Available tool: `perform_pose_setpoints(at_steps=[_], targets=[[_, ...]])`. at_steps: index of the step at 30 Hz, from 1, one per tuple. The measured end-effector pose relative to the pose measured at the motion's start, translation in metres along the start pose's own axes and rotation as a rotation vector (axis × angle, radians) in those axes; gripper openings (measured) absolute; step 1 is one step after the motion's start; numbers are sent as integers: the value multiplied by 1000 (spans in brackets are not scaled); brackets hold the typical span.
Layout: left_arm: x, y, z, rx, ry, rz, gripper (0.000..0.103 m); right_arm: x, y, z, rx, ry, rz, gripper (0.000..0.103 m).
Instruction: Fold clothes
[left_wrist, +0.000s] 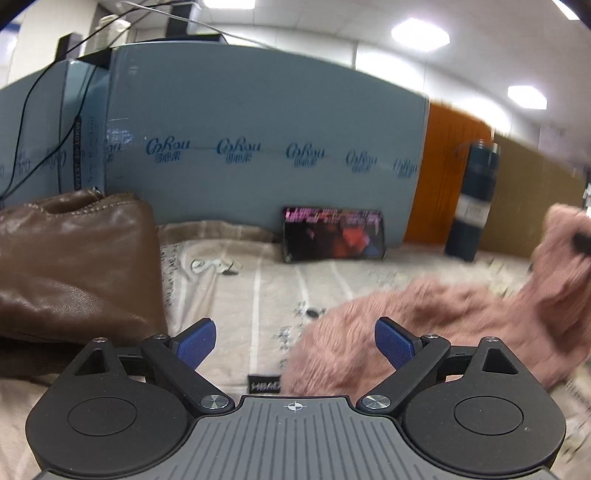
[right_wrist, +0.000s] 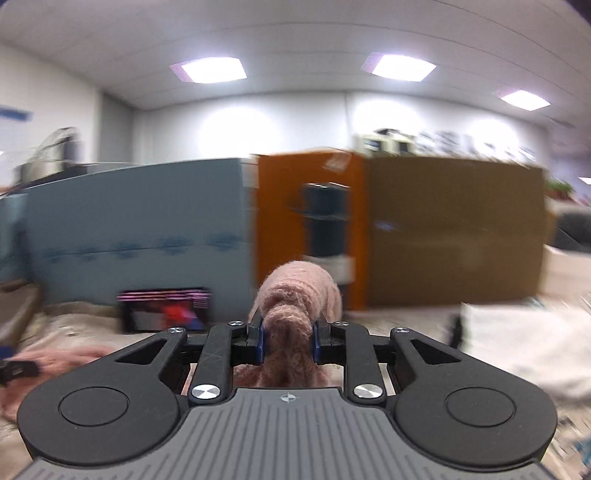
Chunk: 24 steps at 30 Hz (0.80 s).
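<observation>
Garment under handling: a pink fuzzy sweater (left_wrist: 424, 317), lying on the printed cloth-covered table (left_wrist: 258, 280) to the right, one end lifted off the surface. Right gripper (right_wrist: 287, 341) is clenched on a bunched fold of that sweater, raised above the table. Left gripper (left_wrist: 294, 341) is released, jaws spread wide, low over the cloth just beside the sweater's near edge. Brown leather garment (left_wrist: 74, 258) rests at left; dark bottle (left_wrist: 472, 206) stands at rear right.
</observation>
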<state>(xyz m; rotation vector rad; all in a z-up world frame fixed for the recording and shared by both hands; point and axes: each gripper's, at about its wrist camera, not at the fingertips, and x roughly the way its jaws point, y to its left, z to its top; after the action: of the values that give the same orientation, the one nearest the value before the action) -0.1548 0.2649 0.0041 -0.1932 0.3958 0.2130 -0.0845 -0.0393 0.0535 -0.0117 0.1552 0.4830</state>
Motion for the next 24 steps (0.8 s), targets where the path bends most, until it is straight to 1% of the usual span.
perform_pose_setpoints(at_steps=[3,4,6,8,9,11,13,15,19,20,21,22,24], targets=[[-6,10,2,-74,-35,-32,95,4,32,8,-59,3,121,21],[-7,13,3,-96,-44,-35,95,5,46,9,-103,-5,133,21],[-11,16,4,-128,-67,-41,95,6,76,5,-236,-35,122,20],[-16,19,5,-154,-91,-53,99,7,107,-4,-384,-56,118,21],[-18,20,6,-165,-104,-60,99,7,120,-9,-437,-52,137,20],[-22,23,8,-185,-125,-76,100,9,142,-20,-496,-29,190,21],[-25,26,9,-202,-142,-95,100,10,158,-29,-527,-10,239,21],[-28,29,9,-222,-155,-114,100,13,169,-34,-531,18,291,21],[-31,35,10,-270,-165,-144,100,25,178,-36,-456,108,373,23],[-31,37,10,-281,-166,-150,100,31,178,-35,-416,140,401,27],[-32,38,10,-291,-166,-157,100,37,176,-34,-369,176,438,34],[-32,39,9,-302,-166,-163,100,42,175,-33,-322,211,474,38],[-30,40,9,-306,-157,-167,100,47,166,-34,-220,270,571,67]])
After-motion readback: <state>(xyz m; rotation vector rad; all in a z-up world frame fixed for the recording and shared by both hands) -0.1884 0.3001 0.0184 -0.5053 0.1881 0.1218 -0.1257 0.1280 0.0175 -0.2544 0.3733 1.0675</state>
